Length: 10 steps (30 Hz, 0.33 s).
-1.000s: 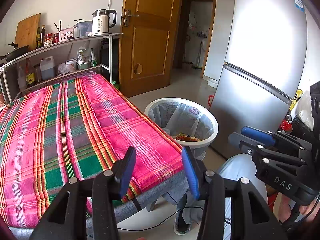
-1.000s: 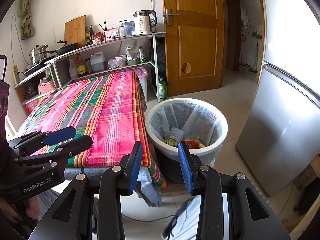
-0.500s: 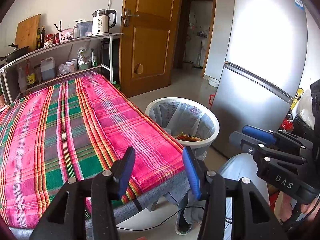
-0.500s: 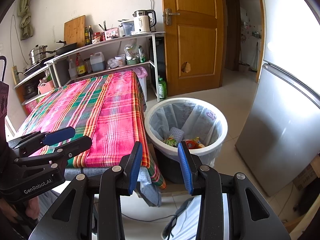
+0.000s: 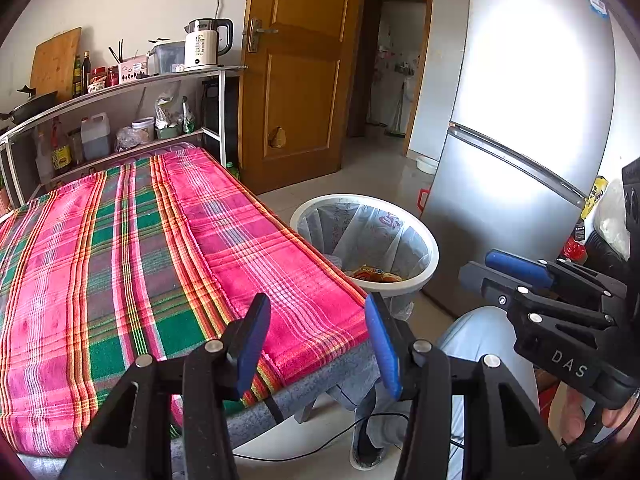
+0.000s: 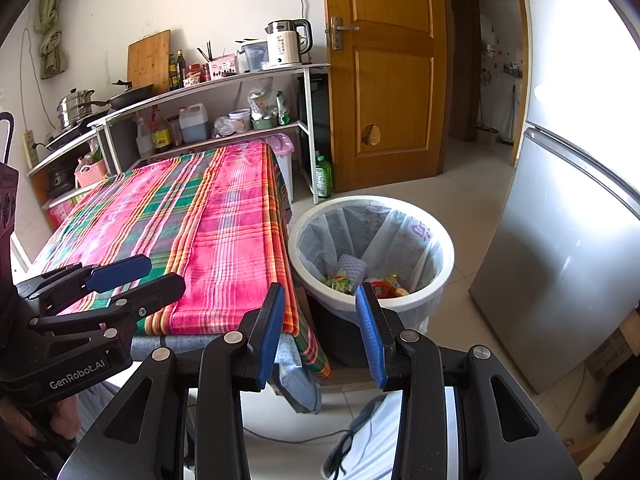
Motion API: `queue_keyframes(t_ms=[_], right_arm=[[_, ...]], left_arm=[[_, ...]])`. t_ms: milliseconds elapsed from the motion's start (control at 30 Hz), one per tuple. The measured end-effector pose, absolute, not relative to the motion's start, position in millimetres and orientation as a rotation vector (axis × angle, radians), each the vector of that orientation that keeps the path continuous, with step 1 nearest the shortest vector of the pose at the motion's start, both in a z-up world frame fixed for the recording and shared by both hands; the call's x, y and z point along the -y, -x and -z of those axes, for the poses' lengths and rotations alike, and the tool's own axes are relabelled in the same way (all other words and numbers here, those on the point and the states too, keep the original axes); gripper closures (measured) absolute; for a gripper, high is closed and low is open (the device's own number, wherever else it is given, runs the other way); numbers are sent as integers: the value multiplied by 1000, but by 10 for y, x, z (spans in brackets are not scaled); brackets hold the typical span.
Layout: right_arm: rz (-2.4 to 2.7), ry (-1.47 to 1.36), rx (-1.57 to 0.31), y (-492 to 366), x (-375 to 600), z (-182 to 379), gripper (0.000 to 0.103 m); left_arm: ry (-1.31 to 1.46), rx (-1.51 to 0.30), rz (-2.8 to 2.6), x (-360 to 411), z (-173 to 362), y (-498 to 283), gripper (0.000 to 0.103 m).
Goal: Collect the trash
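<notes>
Woven cloth [image 5: 168,248]; glossy wooden door [image 5: 304,80]

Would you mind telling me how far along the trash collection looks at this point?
Done: wrappers and crumpled paper already lie in the lined white bin, and no trash shows on the plaid tablecloth. In hand: nothing; the left gripper and right gripper both stand open and empty. Left: no loose trash is visible in either view, so collecting looks finished or nearly so.

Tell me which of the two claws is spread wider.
The left claw: its blue pads stand visibly farther apart than the right claw's. Both hold nothing.
</notes>
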State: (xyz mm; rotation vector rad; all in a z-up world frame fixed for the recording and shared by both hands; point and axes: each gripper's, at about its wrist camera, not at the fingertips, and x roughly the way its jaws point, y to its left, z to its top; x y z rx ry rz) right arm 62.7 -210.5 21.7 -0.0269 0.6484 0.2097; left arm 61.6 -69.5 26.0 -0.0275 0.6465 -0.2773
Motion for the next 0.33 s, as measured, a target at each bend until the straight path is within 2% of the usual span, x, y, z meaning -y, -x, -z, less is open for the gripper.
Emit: queue_keyframes(t_ms=[333], right_arm=[[-205, 27, -649, -618, 2119, -188, 65]], left_arm=[[32, -646, 272, 696, -241, -614, 52]])
